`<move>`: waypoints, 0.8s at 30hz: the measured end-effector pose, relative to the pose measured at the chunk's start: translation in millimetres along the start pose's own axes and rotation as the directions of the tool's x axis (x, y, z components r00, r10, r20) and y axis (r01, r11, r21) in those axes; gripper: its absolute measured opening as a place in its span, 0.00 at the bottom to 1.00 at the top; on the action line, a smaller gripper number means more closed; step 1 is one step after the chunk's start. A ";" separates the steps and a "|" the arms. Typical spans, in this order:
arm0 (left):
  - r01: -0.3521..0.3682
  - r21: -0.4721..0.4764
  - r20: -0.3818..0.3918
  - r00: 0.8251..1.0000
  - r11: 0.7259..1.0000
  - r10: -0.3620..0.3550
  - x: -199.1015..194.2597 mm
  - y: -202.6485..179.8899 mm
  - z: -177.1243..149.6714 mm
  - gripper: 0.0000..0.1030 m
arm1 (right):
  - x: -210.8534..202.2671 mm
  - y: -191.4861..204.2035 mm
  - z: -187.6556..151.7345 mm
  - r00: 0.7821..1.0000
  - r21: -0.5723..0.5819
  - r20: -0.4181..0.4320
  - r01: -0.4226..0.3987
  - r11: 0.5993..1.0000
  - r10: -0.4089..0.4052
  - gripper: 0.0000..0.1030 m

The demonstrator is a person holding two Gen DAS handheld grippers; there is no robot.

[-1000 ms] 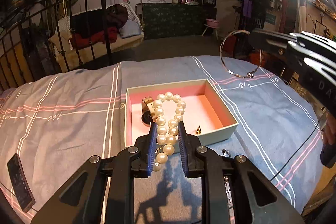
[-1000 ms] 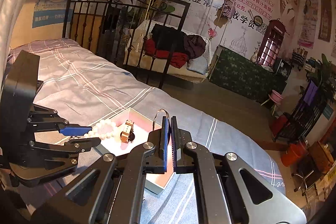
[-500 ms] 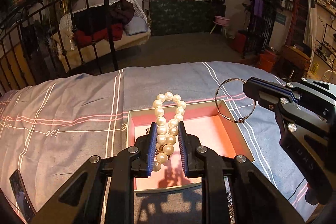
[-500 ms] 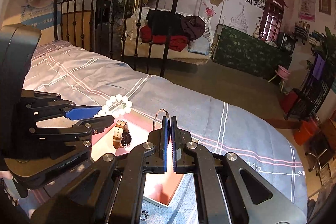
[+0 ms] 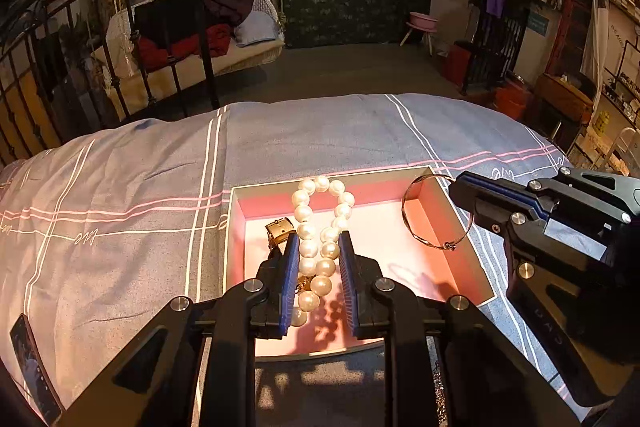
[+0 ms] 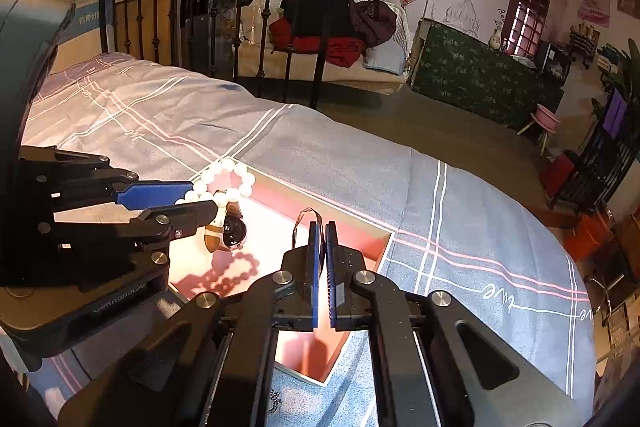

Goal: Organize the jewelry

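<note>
A shallow white box with a pink inside (image 5: 464,263) (image 6: 372,247) lies on the striped bedspread. My left gripper (image 5: 319,247) (image 6: 196,195) is shut on a pearl bracelet (image 5: 320,223) (image 6: 230,175) and holds it low over the box's left half. My right gripper (image 6: 320,227) (image 5: 456,183) is shut on a thin metal bangle (image 5: 436,213) (image 6: 306,217) and holds it over the box's right side. A watch with a tan strap (image 6: 228,229) (image 5: 280,229) lies inside the box under the pearls.
A phone (image 5: 34,367) lies at the bedspread's near left. A black iron bed frame (image 6: 224,7) stands behind the bed. A small piece of jewelry (image 6: 275,403) lies on the bedspread beside the box's near edge.
Both grippers have come down toward the box. The pearls now hang lower over the watch, and the bangle has moved from above the far bedspread to over the box's right wall.
</note>
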State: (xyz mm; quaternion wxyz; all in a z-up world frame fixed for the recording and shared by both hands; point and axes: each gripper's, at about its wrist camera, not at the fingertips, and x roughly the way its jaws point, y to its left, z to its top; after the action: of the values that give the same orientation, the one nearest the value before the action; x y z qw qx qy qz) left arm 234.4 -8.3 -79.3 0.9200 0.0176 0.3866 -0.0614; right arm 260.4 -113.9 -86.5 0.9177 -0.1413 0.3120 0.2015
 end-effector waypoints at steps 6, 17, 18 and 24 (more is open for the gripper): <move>0.002 -0.009 -0.022 1.000 1.000 -0.003 3.7 1.8 0.7 0.19 | 11.1 4.1 -9.4 0.999 -0.004 -0.043 -0.012 1.000 0.012 0.03; -0.016 -0.120 0.061 0.998 0.993 0.024 -26.7 26.3 18.1 0.88 | -8.7 -8.9 -18.3 0.998 0.030 0.004 0.064 0.997 -0.064 0.80; -0.014 -0.122 0.073 0.997 0.992 0.023 -31.5 26.8 18.8 0.89 | -12.6 -11.2 -17.6 0.998 0.039 0.010 0.066 0.997 -0.066 0.81; 0.010 -0.117 0.127 0.992 0.993 0.005 -58.7 26.9 4.6 0.92 | -48.7 -23.0 -23.8 0.993 0.099 0.073 0.086 0.991 -0.093 0.89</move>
State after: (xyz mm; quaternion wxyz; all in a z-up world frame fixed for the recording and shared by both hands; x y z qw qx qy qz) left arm 200.4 23.9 -34.6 0.9421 -0.0410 0.3302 -0.0409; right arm 223.4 -156.9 -71.0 0.9429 -0.1031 0.2790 0.1502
